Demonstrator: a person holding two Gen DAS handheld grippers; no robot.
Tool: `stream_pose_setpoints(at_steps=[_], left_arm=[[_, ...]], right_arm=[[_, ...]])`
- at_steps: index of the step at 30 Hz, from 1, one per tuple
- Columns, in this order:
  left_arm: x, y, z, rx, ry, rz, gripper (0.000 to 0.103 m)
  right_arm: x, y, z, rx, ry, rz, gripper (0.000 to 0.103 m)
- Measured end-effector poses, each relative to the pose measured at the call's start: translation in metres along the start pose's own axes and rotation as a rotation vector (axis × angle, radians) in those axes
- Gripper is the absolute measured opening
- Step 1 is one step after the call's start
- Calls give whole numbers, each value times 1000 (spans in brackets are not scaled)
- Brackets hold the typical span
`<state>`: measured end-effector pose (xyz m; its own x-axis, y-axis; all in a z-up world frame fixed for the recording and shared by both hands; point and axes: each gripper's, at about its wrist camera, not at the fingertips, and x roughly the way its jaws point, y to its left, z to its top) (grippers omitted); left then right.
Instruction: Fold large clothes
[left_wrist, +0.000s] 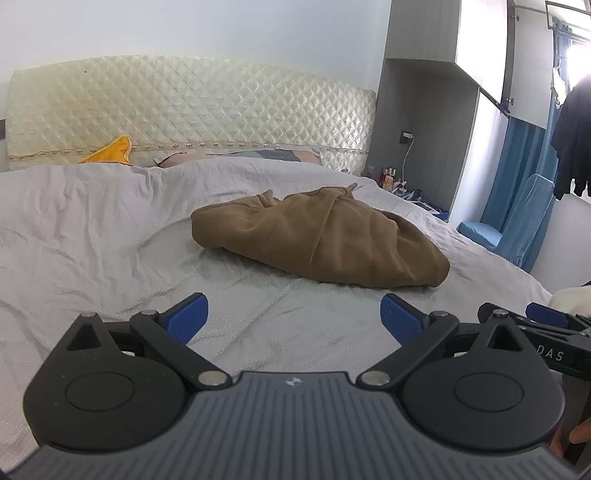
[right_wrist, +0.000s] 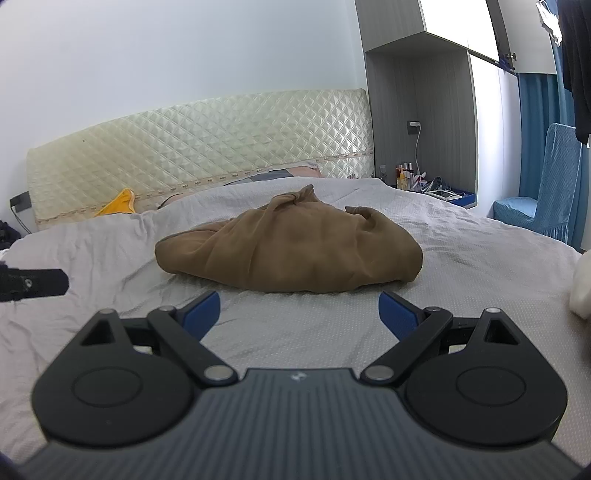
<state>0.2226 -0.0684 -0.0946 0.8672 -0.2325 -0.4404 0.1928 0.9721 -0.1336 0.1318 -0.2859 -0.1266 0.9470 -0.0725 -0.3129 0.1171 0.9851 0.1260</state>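
Left wrist view: left gripper (left_wrist: 294, 314) spread wide and empty; the brown garment (left_wrist: 321, 238) lies crumpled right of centre on the bed (left_wrist: 92, 229), long axis left to right.

Right wrist view: right gripper (right_wrist: 299, 312) spread, empty, seemingly nearer; the heap sits dead ahead, mid-frame.

Garment (left_wrist: 321, 240) on bed (left_wrist: 92, 240), seemingly mid-bed

A bed (left_wrist: 92, 229) under a wrinkled pale cover carries a bunched brown garment (left_wrist: 325, 236), seemingly a sweatshirt.
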Motion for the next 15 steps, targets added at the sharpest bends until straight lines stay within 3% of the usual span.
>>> stream_pose_setpoints(at_steps=[15], left_arm=[[0,-5,-1,28,2,3,101]], right_arm=[[-1,0,0,-2,-2,-1,94]])
